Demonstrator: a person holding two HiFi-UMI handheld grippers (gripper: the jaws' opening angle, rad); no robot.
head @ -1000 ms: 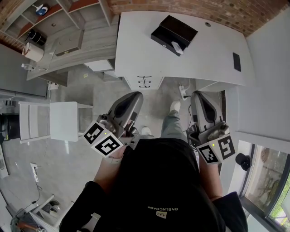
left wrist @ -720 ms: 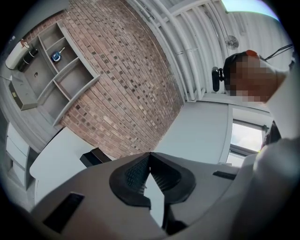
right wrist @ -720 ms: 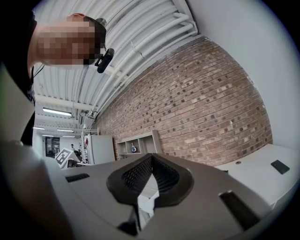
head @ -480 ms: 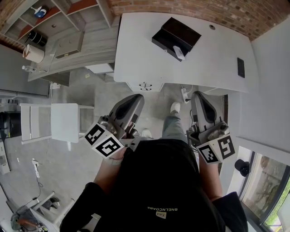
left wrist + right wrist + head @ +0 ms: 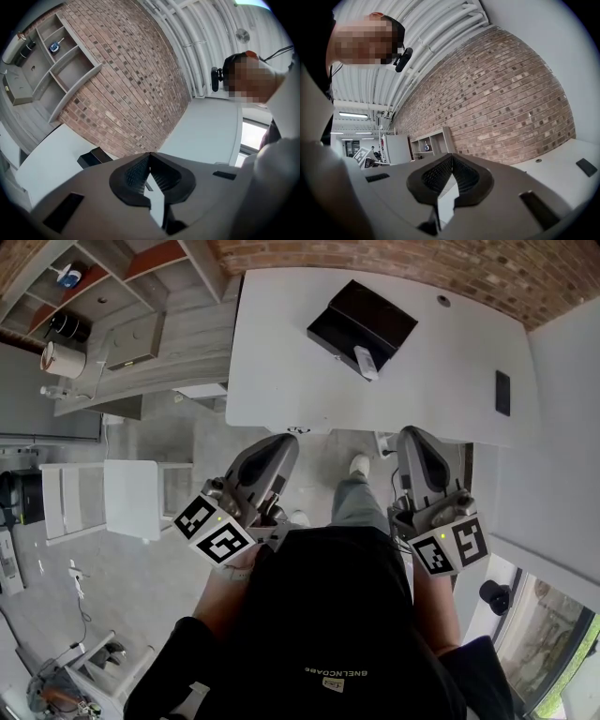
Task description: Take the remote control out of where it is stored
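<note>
We see the remote control (image 5: 366, 362): slim, pale grey, lying at the near edge of the black box (image 5: 367, 320) on the white table (image 5: 281, 371); left claw (image 5: 280, 441) & right claw (image 5: 411, 435) both closed, empty.

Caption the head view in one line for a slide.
Left gripper and right gripper, both shut and empty, face the white desk, where the remote control sits at a black box.
</note>
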